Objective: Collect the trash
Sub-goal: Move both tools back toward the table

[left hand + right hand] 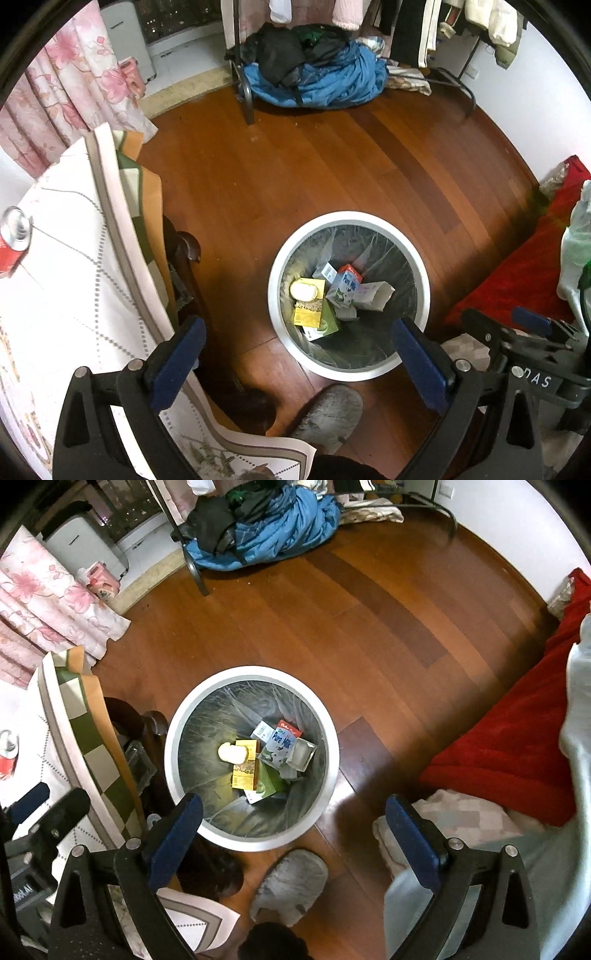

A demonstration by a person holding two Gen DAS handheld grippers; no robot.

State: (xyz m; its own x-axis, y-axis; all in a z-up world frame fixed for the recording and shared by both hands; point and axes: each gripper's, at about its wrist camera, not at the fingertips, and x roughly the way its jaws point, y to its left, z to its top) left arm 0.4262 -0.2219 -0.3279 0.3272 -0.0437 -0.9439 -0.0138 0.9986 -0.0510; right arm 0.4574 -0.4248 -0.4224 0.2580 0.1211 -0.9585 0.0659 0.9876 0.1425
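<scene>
Splayed jaws over carton-filled bin [349,295]

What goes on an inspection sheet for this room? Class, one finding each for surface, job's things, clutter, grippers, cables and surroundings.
Surface: wooden floor; table under a white cloth.
Job's things: bin holds a milk carton, yellow box and other packaging; red can stands on the table.
Clutter: clothes heap, slipper.
Grippers: left gripper and right gripper both open, empty.
Cables: nothing seen.
Surroundings: floral curtain, red blanket.
</scene>
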